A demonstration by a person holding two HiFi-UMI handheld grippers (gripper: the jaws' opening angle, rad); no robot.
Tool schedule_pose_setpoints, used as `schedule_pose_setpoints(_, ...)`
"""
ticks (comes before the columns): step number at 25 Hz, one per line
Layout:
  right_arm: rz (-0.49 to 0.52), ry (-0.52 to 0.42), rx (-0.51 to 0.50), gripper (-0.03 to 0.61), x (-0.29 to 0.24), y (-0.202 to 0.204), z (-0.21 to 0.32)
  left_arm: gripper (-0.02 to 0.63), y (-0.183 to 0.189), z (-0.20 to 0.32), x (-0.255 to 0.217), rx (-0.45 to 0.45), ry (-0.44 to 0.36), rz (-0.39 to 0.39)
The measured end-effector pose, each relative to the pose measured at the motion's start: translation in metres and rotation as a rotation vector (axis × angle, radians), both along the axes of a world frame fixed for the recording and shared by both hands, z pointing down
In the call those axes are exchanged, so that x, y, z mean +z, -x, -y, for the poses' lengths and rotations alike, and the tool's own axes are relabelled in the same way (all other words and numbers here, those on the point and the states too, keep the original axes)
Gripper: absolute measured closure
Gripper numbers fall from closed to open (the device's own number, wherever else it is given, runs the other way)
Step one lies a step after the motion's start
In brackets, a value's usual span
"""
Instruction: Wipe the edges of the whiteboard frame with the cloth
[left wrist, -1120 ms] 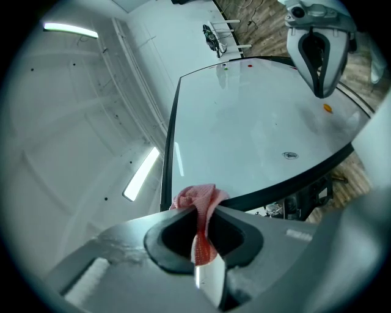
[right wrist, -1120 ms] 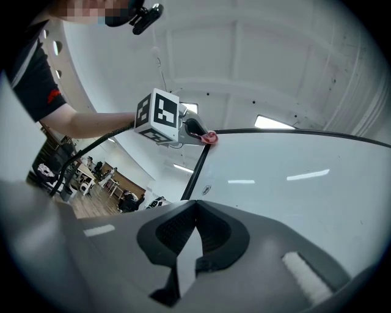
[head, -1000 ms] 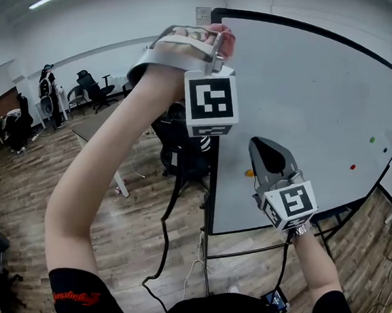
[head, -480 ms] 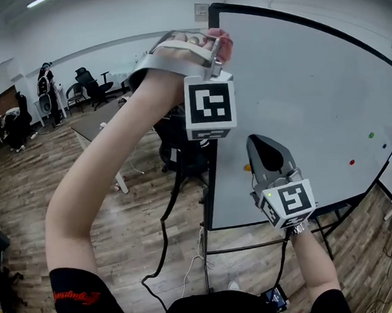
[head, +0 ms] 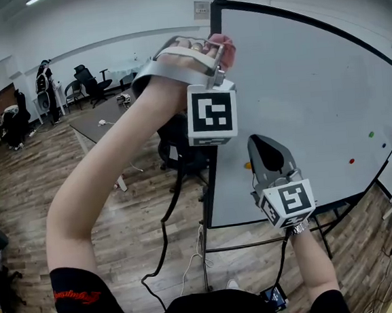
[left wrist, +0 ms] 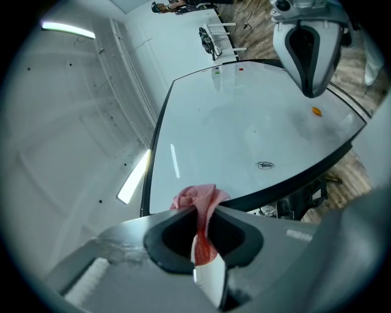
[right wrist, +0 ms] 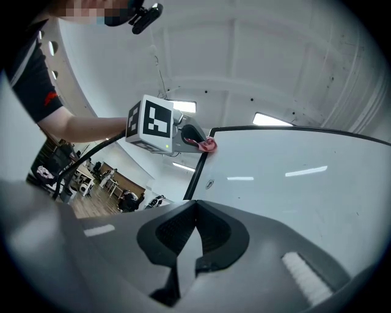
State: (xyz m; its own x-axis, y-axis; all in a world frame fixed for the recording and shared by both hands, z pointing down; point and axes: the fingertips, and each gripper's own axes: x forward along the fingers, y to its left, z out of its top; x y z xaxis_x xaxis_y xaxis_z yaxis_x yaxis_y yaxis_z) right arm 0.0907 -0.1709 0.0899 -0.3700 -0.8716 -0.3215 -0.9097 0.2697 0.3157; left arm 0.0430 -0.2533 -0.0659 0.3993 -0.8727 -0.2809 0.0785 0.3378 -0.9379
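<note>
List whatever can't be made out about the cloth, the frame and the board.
- Cloth against frame: the contact is not shown. In the head view the left gripper covers it; in the left gripper view the cloth itself does.
- Whiteboard, right end: cut off by the head view's edge.
- Board logo: too small to read in the left gripper view.
- Coloured dots: too small to identify in the head view.

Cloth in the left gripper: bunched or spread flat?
Bunched. The pink cloth is pinched into a crumpled wad between the left gripper's shut jaws, by the corner of the whiteboard frame.
</note>
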Motion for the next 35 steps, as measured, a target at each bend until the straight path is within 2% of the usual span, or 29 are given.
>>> schedule_pose_setpoints(9,0.007,0.016,0.000,0.577,0.011,0.002,0.008,0.568,-0.010,-0.001,0.019,0.057,0.028,-0.011)
schedule_pose_setpoints(23,0.018,0.030,0.003,0.577,0.019,0.001,0.012,0.568,-0.011,0.000,0.033,0.067,0.059,-0.025)
schedule_pose_setpoints(28,0.019,0.038,0.005,0.577,0.023,0.003,0.011,0.568,-0.010,-0.003,0.034,0.075,0.031,-0.048)
schedule_pose_setpoints(32,0.019,0.050,0.002,0.577,0.028,0.002,0.013,0.566,-0.010,-0.002,0.044,0.072,0.049,-0.044)
schedule_pose_setpoints(35,0.019,0.056,0.002,0.577,0.031,0.000,0.013,0.568,-0.012,-0.005,0.044,0.076,0.020,-0.043)
